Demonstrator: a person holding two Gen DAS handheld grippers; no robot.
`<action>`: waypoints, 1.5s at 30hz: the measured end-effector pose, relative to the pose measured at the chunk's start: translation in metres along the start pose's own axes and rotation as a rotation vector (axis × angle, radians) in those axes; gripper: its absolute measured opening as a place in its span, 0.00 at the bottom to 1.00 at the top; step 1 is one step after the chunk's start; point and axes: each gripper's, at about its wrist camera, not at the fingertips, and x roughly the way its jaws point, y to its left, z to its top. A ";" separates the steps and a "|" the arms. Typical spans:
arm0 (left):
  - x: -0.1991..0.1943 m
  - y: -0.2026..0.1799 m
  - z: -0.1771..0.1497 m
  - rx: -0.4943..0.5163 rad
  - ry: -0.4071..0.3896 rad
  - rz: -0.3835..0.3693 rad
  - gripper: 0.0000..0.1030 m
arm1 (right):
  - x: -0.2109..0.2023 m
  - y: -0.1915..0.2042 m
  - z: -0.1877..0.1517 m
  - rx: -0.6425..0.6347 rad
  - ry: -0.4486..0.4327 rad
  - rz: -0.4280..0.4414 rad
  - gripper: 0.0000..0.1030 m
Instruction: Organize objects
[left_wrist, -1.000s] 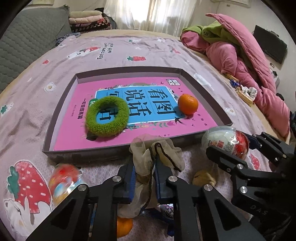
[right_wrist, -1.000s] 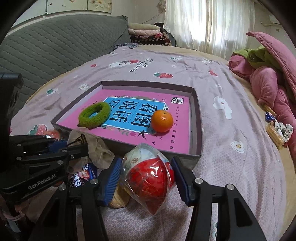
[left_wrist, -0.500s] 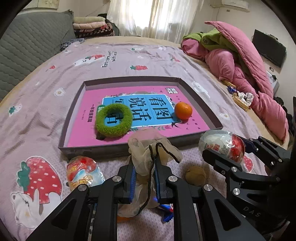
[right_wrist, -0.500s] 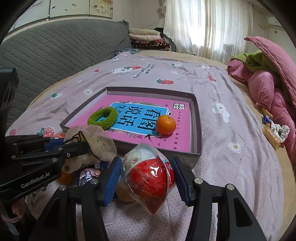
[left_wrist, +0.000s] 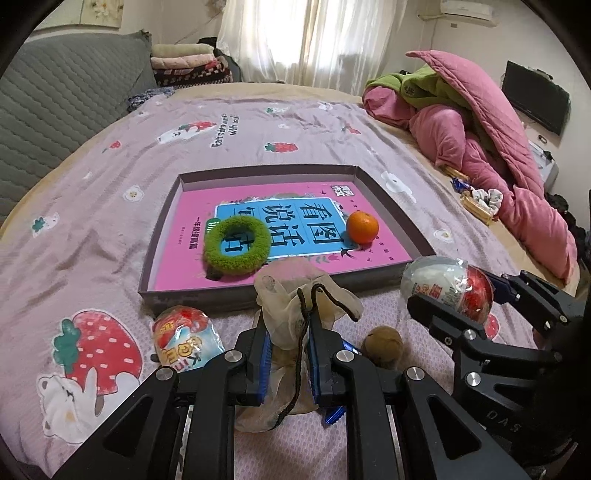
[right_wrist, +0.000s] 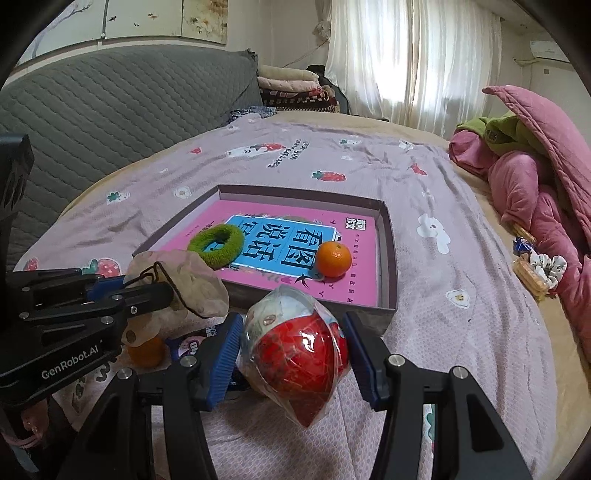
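A shallow box (left_wrist: 195, 293) with a pink book inside lies on the bed; it also shows in the right wrist view (right_wrist: 390, 258). A green fuzzy ring (left_wrist: 236, 245) and an orange (left_wrist: 362, 226) sit in it. My left gripper (left_wrist: 288, 332) is shut on a beige drawstring pouch (left_wrist: 295, 291), held above the bed in front of the box. My right gripper (right_wrist: 295, 350) is shut on a wrapped red-and-white ball (right_wrist: 295, 350), to the right of the left one; the ball also shows in the left wrist view (left_wrist: 448, 290).
On the bedsheet before the box lie another wrapped red ball (left_wrist: 184, 338), a brown ball (left_wrist: 382, 345), an orange (right_wrist: 146, 350) and a blue packet (right_wrist: 188, 345). Pink bedding (left_wrist: 491, 158) is piled at right. A grey headboard (right_wrist: 110, 110) stands at left.
Both grippers have lifted and pulled back from the box with their loads. The wrapped ball and brown ball on the sheet have come more fully into view.
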 end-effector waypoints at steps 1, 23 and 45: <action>-0.001 0.000 0.000 0.000 -0.002 0.002 0.16 | -0.002 0.001 0.001 -0.001 -0.002 0.000 0.54; -0.056 -0.006 0.017 0.018 -0.110 0.035 0.16 | -0.050 0.011 0.029 -0.014 -0.120 -0.041 0.54; -0.056 0.011 0.069 -0.005 -0.142 0.051 0.16 | -0.052 0.010 0.097 -0.025 -0.184 -0.055 0.54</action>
